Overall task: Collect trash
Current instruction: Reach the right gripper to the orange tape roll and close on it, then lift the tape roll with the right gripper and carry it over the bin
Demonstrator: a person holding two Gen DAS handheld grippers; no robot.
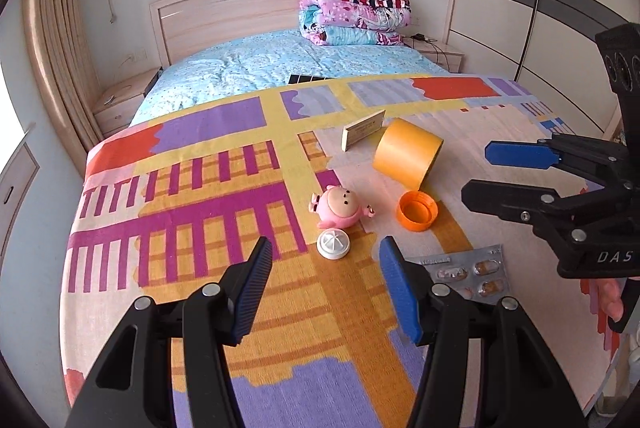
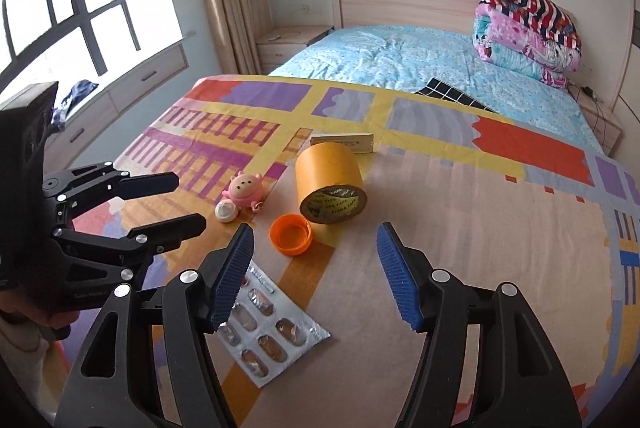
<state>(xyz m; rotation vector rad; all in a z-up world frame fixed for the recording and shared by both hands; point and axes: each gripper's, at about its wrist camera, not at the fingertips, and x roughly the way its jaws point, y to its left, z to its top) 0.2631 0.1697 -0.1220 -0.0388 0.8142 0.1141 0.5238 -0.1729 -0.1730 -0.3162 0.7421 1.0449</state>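
On the bed, a patterned sheet (image 2: 480,228) carries a small cluster of litter. A used blister pack (image 2: 272,332) lies flat nearest the camera, silver foil with several torn pockets and a few amber capsules still showing; in the right wrist view its corner sits under the left blue finger. Beyond it, an orange cap (image 2: 291,234) rests open side up, just beside a thick roll of yellow tape (image 2: 328,184) standing on its end. Behind the tape a small tan box (image 2: 343,142) lies on its side. To the left, a pink toy (image 2: 245,190) sits with a white round cap (image 2: 226,211) touching its base.

The left gripper (image 1: 326,292) hangs above the sheet with jaws parted about halfway and nothing between them, the white cap just ahead. The right gripper (image 2: 316,268) likewise has its jaws apart and empty, above bare sheet near the orange cap. Folded quilts (image 1: 356,8) are stacked by the headboard.
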